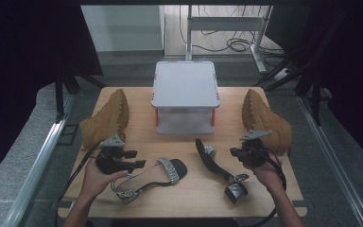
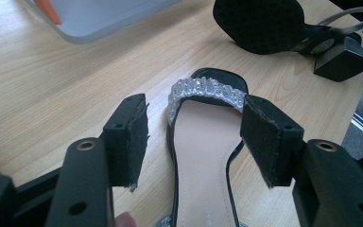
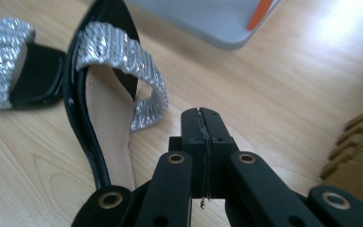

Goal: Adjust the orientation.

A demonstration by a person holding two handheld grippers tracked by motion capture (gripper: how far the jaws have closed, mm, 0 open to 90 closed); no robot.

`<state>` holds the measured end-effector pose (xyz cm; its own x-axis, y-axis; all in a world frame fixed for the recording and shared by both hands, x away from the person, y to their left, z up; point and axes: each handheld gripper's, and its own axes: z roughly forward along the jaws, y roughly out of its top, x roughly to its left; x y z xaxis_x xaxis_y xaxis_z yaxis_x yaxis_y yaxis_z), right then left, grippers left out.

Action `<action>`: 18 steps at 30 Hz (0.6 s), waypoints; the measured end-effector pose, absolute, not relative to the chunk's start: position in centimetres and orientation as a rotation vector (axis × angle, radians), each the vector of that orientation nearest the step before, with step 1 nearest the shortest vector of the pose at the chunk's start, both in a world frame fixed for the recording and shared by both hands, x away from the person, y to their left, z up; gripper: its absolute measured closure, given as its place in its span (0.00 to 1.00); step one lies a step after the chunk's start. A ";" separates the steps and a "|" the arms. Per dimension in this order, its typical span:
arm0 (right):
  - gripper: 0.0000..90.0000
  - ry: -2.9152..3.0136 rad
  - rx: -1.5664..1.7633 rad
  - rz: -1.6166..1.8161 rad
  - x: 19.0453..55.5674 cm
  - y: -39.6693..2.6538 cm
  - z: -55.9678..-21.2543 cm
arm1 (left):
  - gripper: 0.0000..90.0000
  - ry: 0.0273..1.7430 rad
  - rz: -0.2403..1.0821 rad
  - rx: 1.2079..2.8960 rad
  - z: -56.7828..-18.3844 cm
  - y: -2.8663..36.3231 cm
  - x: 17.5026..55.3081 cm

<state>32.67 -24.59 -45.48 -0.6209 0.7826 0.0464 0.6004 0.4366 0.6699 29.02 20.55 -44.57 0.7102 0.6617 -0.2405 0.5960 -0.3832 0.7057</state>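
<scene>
Jaws spread on the left gripper (image 2: 194, 142) over a light, stiff sandal (image 2: 203, 156); right gripper (image 3: 202, 156) closed, empty. Grip its sole edges.

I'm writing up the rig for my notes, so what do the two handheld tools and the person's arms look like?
Both tools, left and right, are black, each topped by a grey three-cornered plate and trailing a black cable. Their two jaws are blocky black arms with brass-ringed holes and dark, frayed-edged pads. The forearms are bare, with no sleeves visible.
</scene>
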 end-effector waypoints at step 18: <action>0.99 2.628 1.113 0.857 32.0 -22.5 -46.6 | 0.47 0.966 0.092 2.095 -44.8 21.1 28.8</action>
<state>31.97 -22.47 -46.62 -0.7098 0.7008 0.0711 0.6081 0.5587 0.5641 28.84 21.06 -44.80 0.7043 0.6647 -0.2494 0.6060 -0.3799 0.6989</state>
